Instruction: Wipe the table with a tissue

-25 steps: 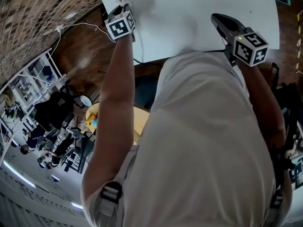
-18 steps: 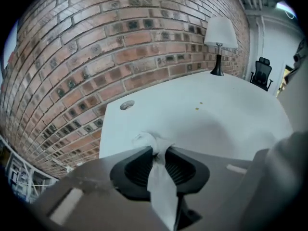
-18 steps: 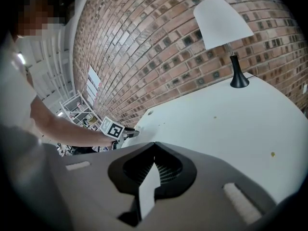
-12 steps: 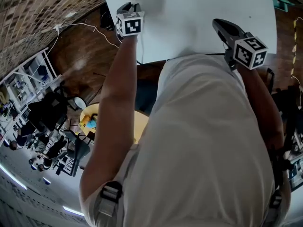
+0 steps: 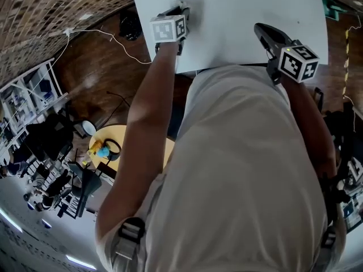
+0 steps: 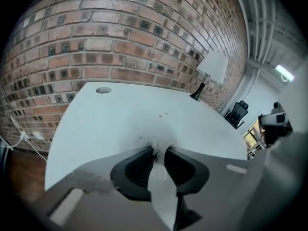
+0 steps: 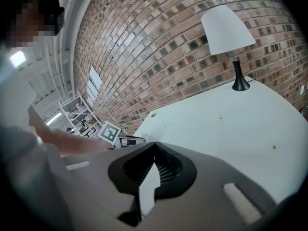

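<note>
Now the left hand-held gripper [image 5: 181, 9], clamping the tissue [image 6: 155, 147], has slid rightward across the table [image 5: 238, 16].

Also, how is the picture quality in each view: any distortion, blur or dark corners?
Head view: the white table is sharp and evenly lit, the left gripper slightly blurred. Left gripper view: strong fisheye bends the brick wall, corners are black, the tissue at the jaw tips looks soft. Right gripper view: same bending and black corners, the lamp clear.

Head view looks steeply down over the torso [image 5: 244, 169]; both gripper views skim close across the shared table [image 5: 238, 16], facing the wall [image 6: 120, 42].
</note>
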Tool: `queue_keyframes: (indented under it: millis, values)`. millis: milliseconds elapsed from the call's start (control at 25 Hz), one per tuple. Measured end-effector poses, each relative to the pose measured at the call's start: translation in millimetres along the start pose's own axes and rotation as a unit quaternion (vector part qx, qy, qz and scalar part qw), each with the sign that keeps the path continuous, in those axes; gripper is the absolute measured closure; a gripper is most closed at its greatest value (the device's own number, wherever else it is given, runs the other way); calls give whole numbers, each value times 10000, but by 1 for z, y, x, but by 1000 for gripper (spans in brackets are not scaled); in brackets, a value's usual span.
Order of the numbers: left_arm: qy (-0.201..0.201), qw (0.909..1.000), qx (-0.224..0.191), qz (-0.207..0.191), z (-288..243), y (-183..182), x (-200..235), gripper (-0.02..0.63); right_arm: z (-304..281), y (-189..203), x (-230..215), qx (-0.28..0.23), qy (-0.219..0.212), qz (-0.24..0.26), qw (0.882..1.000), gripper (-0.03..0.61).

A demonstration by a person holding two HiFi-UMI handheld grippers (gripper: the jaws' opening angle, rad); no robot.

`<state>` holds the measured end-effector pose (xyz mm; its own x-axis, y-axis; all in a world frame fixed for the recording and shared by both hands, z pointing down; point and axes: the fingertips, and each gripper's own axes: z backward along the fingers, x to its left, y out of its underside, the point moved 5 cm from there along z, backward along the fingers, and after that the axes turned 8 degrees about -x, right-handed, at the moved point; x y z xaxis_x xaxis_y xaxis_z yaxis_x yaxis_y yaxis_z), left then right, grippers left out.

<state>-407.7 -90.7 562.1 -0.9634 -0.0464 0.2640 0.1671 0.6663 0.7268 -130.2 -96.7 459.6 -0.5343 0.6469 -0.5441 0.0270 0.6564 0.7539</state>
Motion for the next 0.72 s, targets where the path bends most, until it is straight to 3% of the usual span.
queue_keyframes:
  millis: [120, 360, 560, 720]
  values:
    - [312, 9989, -249, 233, 10, 11, -13, 529, 3, 8, 5, -81, 100, -58, 9999, 571]
    - [448, 9968, -536, 398, 26, 25, -27, 528, 13, 15, 15, -117, 242, -33, 9996, 571]
    - [362, 9969, -614, 322, 30, 26, -29, 526, 19, 12, 9, -124, 335, -12, 9994, 571]
    - [-70, 9963, -812, 264, 39, 20, -10, 526, 18, 12, 8, -133, 259, 12, 9996, 571]
